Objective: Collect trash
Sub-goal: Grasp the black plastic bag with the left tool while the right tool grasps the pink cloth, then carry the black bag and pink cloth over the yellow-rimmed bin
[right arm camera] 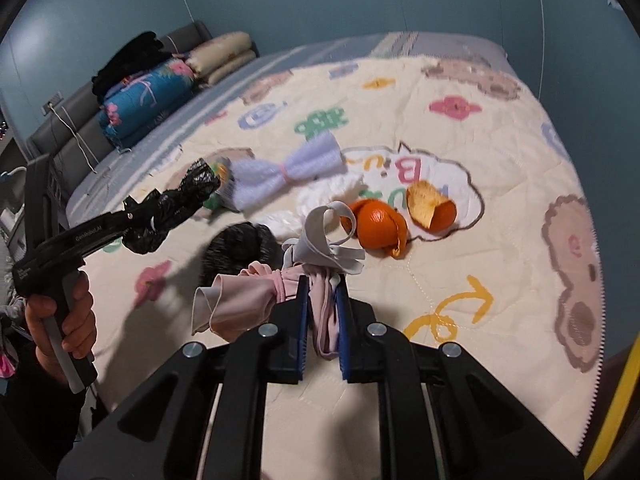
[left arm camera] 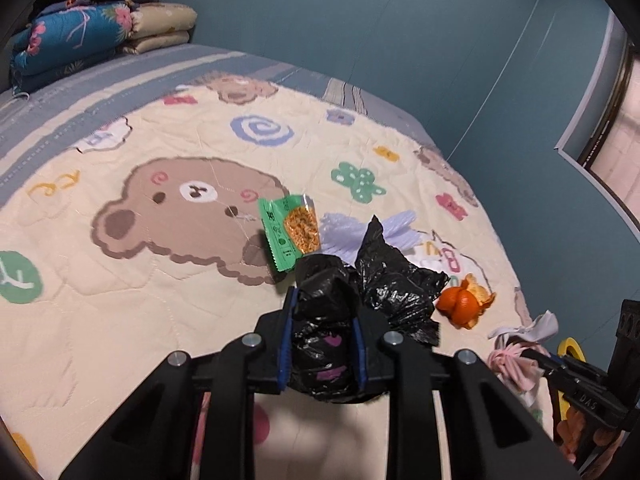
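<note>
Closest to us in the left wrist view, our left gripper (left arm camera: 323, 312) has its blue pads pinching a crumpled black plastic bag (left arm camera: 328, 320), held clear of the bear-print quilt (left arm camera: 120, 300). At about eleven o'clock from the bag lies a green snack wrapper (left arm camera: 288, 232), and just beyond the bag at twelve o'clock sits a pale lavender bow-shaped piece (left arm camera: 344, 232). Toward three o'clock we see orange peel (left arm camera: 464, 302) resting on the quilt, and further right our right gripper (left arm camera: 532, 354) grips a pink and grey cloth bundle (left arm camera: 516, 356).

From the right wrist view, going left to right, our left hand (right arm camera: 60, 316) grasps the handle of the left gripper (right arm camera: 160, 208), the black plastic bag (right arm camera: 176, 204) bunched at its tip. At the centre our right gripper (right arm camera: 323, 292) has its pads pressed together on the pink cloth bundle (right arm camera: 256, 296), a grey strap looping up at twelve o'clock. The lavender bow-shaped piece (right arm camera: 288, 172) lies beyond at eleven o'clock; the orange peel (right arm camera: 380, 228) sits at one o'clock, in two pieces, near but apart from the bundle. Folded bedding (right arm camera: 144, 100) is stacked at ten o'clock by the headboard.
</note>
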A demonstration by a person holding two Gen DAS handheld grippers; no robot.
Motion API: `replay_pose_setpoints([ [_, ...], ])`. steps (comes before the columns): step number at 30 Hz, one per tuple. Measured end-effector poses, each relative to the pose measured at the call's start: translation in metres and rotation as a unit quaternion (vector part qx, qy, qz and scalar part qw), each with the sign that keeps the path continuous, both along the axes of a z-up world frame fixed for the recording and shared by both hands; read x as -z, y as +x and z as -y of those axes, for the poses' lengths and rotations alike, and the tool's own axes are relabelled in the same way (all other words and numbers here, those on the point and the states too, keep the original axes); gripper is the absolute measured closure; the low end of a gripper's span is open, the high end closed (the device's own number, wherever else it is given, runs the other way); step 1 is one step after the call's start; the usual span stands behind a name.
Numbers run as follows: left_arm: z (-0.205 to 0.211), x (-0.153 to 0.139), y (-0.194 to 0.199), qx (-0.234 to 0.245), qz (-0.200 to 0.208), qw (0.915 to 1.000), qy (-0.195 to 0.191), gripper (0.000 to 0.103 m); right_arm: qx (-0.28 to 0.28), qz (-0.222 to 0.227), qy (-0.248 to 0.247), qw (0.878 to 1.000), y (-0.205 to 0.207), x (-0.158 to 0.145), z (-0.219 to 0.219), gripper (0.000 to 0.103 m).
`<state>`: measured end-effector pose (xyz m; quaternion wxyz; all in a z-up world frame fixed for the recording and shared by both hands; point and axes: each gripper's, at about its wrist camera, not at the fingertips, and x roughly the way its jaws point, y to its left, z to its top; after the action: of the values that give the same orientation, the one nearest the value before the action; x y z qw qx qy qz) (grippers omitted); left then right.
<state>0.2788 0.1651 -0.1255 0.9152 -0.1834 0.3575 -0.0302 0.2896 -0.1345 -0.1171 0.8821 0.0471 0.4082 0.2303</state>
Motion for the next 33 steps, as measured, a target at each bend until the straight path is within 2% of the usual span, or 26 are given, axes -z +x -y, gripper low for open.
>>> replay_pose_setpoints([
  [7, 0.007, -0.032, -0.037, 0.005, 0.025, 0.9995, 0.019, 0.081, 0.000, 0.032, 0.017, 0.999, -0.041, -0.037, 0.019, 0.091],
  [19, 0.055, -0.087, -0.092, 0.043, 0.072, 0.9956, 0.043, 0.081, 0.033, 0.100, 0.041, 0.994, -0.111, -0.096, 0.073, 0.091],
  [33, 0.136, -0.133, -0.110, 0.111, 0.107, 0.9868, 0.050, 0.081, 0.100, 0.163, 0.047, 0.980, -0.160, -0.143, 0.151, 0.091],
])
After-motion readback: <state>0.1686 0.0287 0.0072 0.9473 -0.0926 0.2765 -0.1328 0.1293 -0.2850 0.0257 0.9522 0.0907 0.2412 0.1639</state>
